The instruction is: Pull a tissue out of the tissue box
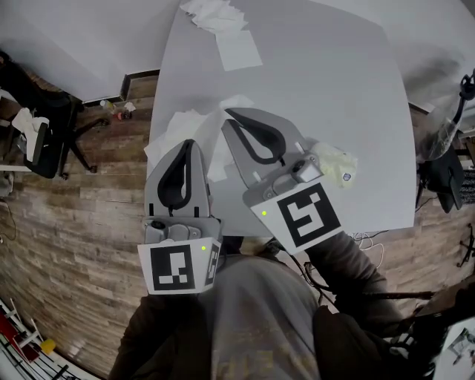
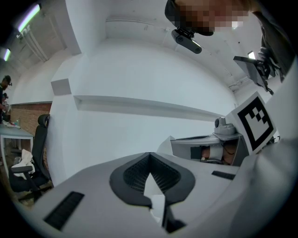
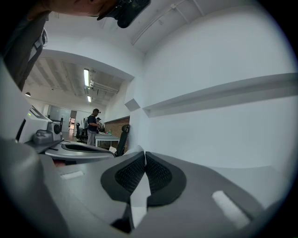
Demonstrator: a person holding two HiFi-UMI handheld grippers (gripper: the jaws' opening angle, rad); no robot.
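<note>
White tissue (image 1: 182,122) is pinched in shut jaws of left gripper (image 1: 188,142) and right gripper (image 1: 228,115), held level over table (image 1: 334,74), probably for spreading. Tissue pack (image 1: 334,163) is left beside right gripper; tissue judged already out.

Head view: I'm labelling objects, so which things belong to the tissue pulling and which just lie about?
In the job: left gripper, right gripper, the tissue both pinch, tissue pack.
Lying about: loose tissues at the table's far end, office chair.
</note>
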